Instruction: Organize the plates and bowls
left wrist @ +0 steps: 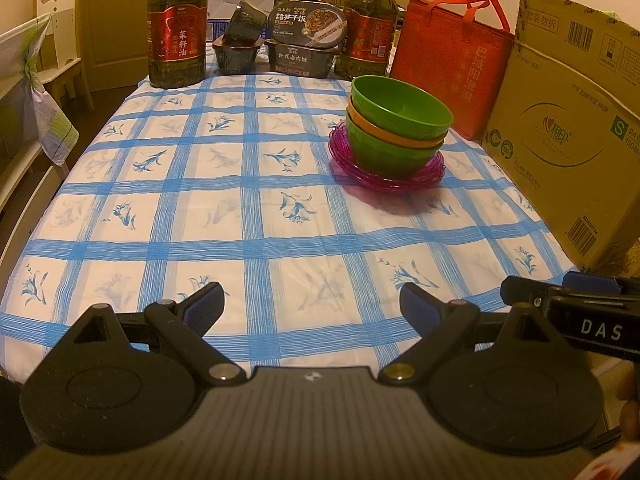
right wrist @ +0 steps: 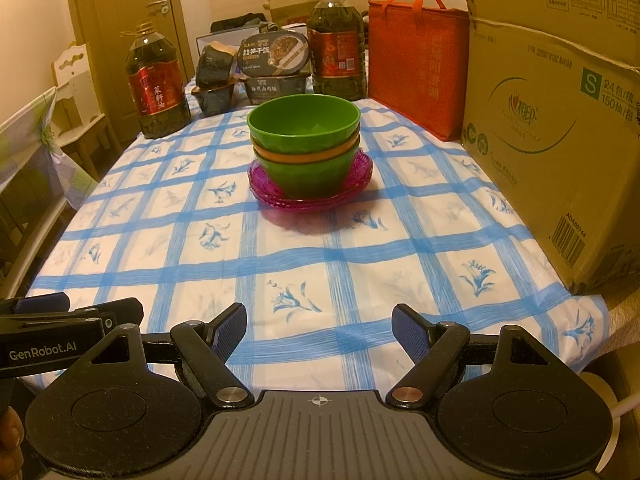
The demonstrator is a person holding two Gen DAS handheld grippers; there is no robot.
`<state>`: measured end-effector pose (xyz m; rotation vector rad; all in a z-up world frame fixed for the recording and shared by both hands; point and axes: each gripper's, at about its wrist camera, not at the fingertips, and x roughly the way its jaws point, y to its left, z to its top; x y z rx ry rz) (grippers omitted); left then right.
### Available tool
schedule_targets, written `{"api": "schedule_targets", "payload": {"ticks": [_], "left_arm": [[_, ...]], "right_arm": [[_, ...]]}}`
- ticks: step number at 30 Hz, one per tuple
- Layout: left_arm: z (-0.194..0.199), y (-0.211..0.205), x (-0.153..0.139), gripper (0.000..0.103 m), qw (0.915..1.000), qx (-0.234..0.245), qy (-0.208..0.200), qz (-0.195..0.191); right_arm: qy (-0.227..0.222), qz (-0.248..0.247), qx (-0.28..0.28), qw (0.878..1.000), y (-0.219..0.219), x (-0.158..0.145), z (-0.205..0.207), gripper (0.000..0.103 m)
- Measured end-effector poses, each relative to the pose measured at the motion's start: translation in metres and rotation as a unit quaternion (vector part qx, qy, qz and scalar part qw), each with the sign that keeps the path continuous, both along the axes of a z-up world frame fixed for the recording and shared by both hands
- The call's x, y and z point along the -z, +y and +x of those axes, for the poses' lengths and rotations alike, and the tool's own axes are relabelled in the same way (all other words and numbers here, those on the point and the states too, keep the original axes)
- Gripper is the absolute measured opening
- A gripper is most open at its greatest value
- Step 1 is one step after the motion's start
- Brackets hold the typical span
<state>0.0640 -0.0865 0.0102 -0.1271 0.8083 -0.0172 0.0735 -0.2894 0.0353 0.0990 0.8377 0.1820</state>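
A stack of bowls, green [left wrist: 400, 104] on orange [left wrist: 394, 132] on green, sits on stacked purple plates [left wrist: 384, 178] on the blue-checked tablecloth [left wrist: 240, 208]. The same stack shows in the right wrist view: top green bowl [right wrist: 304, 120], purple plates [right wrist: 308, 198]. My left gripper [left wrist: 312, 308] is open and empty over the near table edge, far short of the stack. My right gripper [right wrist: 318, 330] is open and empty, also at the near edge, straight in front of the stack. Each gripper shows at the side of the other's view [left wrist: 576, 312] [right wrist: 52, 336].
Two oil bottles [left wrist: 176, 28] [left wrist: 368, 32], boxed meals [left wrist: 304, 40] and dark tubs [left wrist: 236, 52] line the far edge. A red bag [left wrist: 452, 64] and a large cardboard box [left wrist: 568, 120] stand along the right side. A chair [left wrist: 60, 40] stands at left.
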Motion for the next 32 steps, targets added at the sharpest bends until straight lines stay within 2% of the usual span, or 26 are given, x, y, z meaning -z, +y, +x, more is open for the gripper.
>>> {"api": "schedule_targets", "payload": {"ticks": [32], "left_arm": [[-0.0026,-0.0012,0.0006,0.095,1.0,0.002,-0.005,0.0]], "right_arm": [[0.001,0.0,0.0,1.0,0.0007,0.0026,-0.0017,0.079]]}}
